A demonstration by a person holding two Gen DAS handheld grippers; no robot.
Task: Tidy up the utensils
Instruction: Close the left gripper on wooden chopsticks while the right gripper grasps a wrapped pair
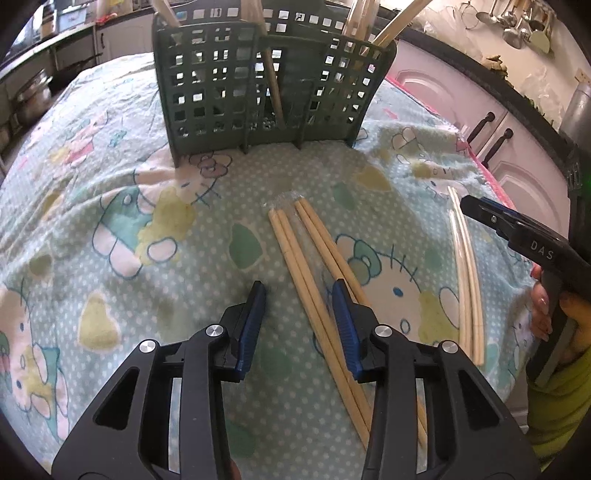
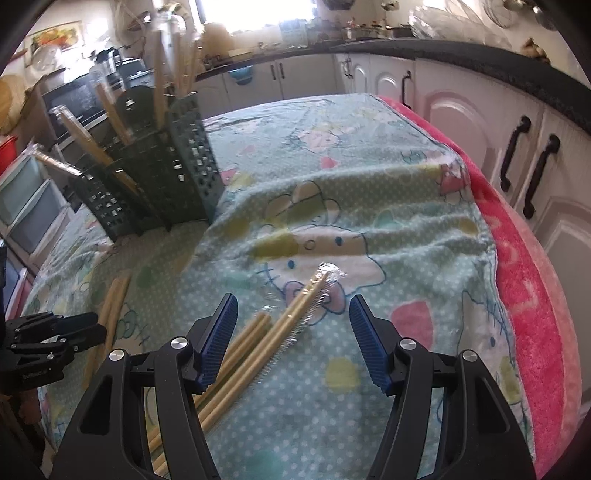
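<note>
Hovering wide-jawed, left gripper [image 1: 298,314] straddling wooden chopsticks [image 1: 314,266] running lengthwise ahead; right gripper [image 2: 293,332] likewise wide over wrapped chopsticks [image 2: 295,314].

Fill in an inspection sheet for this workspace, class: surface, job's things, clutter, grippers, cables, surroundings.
Surface: table under a rumpled cartoon-print cloth, pink towel along its edge.
Job's things: green slotted utensil basket standing upright with chopsticks in it; two tan chopstick pairs and a plastic-wrapped pair lying flat on the cloth.
Clutter: nothing seen.
Grippers: left gripper open, low above the tan pairs; right gripper open, above the wrapped pair; both empty.
Cables: nothing seen.
Surroundings: cabinet doors with dark handles, dark counter, ladles hanging on the wall.
</note>
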